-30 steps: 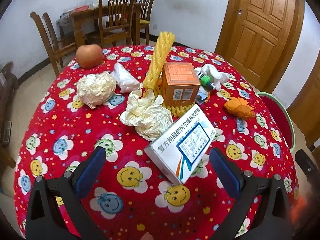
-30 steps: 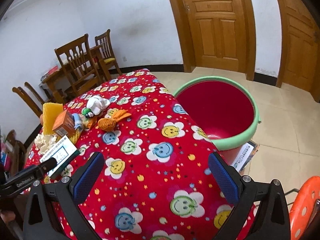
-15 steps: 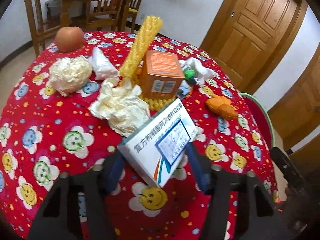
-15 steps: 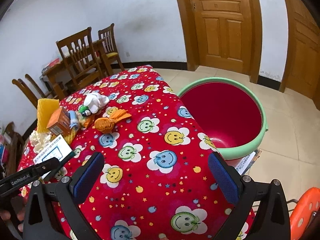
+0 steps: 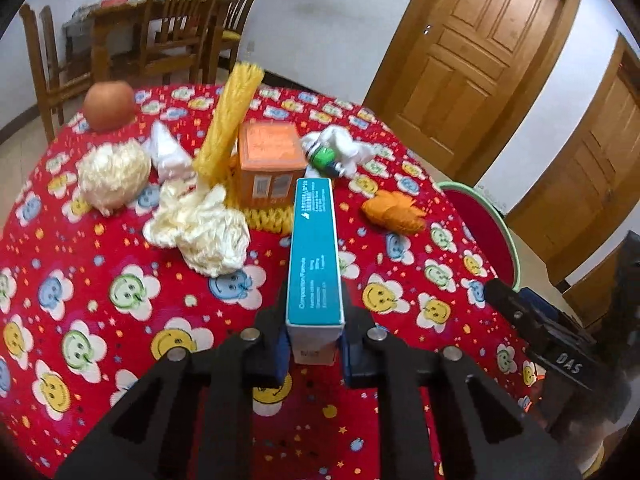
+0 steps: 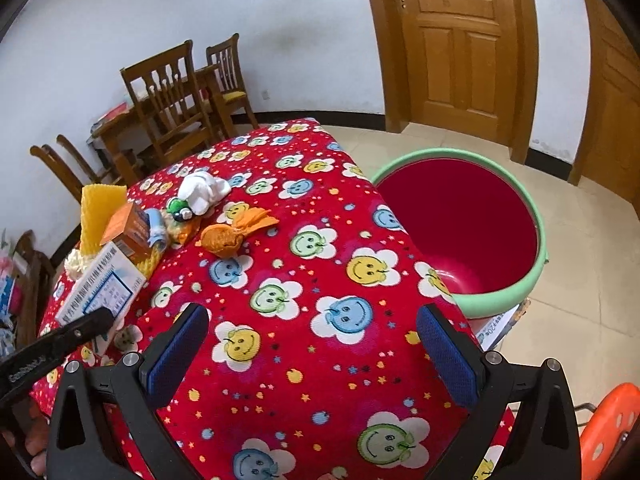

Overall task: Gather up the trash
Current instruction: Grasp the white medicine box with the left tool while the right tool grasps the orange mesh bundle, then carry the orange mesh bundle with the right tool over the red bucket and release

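Left gripper (image 5: 314, 344) closing on medicine box (image 5: 315, 252); only right view shows right gripper (image 6: 312, 350) gaping, bin (image 6: 538, 256) apparently empty.

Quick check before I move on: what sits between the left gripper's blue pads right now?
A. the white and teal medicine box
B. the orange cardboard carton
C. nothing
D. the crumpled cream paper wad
A: in the left wrist view the left gripper has its jaws closing on the white and teal medicine box, edge-up between the pads, while the crumpled cream paper wad and orange cardboard carton lie on the table beyond.
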